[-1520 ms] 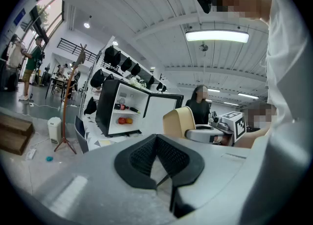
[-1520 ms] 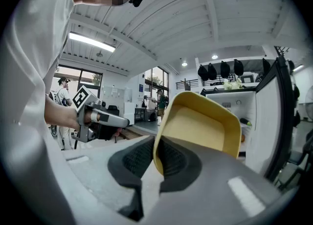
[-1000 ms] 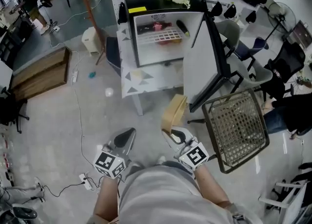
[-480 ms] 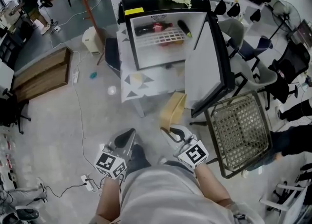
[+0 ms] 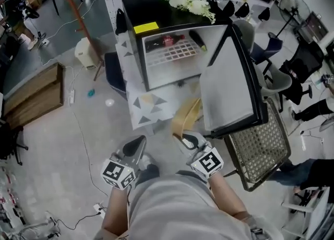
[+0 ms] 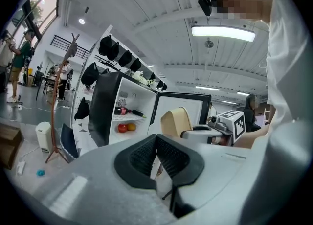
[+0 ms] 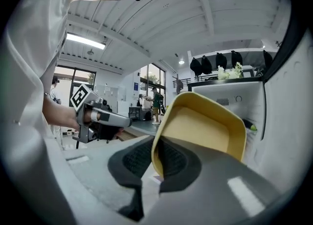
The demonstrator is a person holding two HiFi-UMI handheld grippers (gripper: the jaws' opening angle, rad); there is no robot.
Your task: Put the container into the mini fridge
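Note:
The mini fridge (image 5: 172, 51) stands with its door (image 5: 229, 85) swung wide to the right; a white shelf and a bottle show inside. In the head view my right gripper (image 5: 182, 139) is shut on the rim of a tan-yellow container (image 5: 187, 118), held tilted just short of the fridge's table. The right gripper view has the container (image 7: 208, 128) edge-on between the pads, the fridge interior (image 7: 244, 106) behind it. My left gripper (image 5: 138, 143) hangs beside it, shut and empty; in the left gripper view its pads (image 6: 168, 156) meet, with the container (image 6: 176, 121) to the right.
A low white table (image 5: 148, 103) with triangle marks carries the fridge. A wire mesh chair (image 5: 261, 150) stands under the open door. White flowers (image 5: 190, 1) lie on the fridge top. A wooden crate (image 5: 31, 95) and a cable (image 5: 83, 140) are on the floor to the left.
The fridge and table have come nearer in the head view and the door now overhangs the wire chair. Both grippers keep the same pose, the container still gripped.

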